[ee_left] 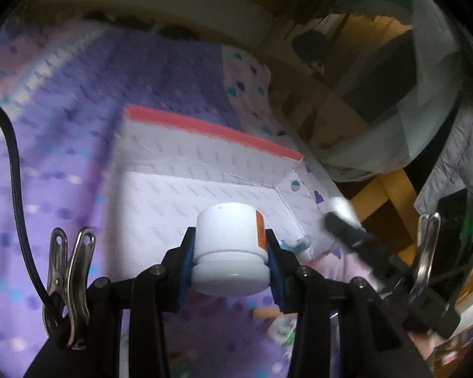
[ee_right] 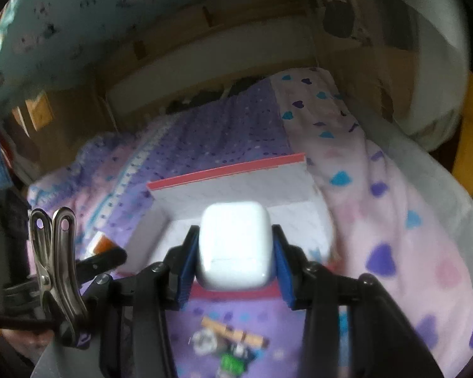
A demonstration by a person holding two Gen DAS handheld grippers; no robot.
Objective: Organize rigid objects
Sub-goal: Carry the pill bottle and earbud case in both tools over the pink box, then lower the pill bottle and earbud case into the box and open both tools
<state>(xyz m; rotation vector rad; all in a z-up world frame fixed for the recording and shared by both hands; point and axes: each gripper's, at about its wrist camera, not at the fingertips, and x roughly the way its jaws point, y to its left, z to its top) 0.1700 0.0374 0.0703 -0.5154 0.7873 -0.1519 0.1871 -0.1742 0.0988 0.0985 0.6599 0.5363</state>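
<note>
My left gripper (ee_left: 230, 249) is shut on a white pill bottle (ee_left: 228, 245) with an orange label, held over a white open box (ee_left: 205, 170) with a red rim. My right gripper (ee_right: 235, 252) is shut on a white earbud case (ee_right: 235, 242), held above the same white box (ee_right: 236, 186). The right gripper shows blurred at the right of the left wrist view (ee_left: 356, 242). The left gripper's finger (ee_right: 101, 261) and the bottle's orange label (ee_right: 102, 242) show at the left of the right wrist view.
The box lies on a bed with a purple and pink heart-patterned cover (ee_right: 378, 208). Small items, including a wooden clothespin (ee_right: 233, 330), lie on the cover in front of the box. A wooden frame (ee_left: 388, 195) and a headboard (ee_right: 205, 72) border the bed.
</note>
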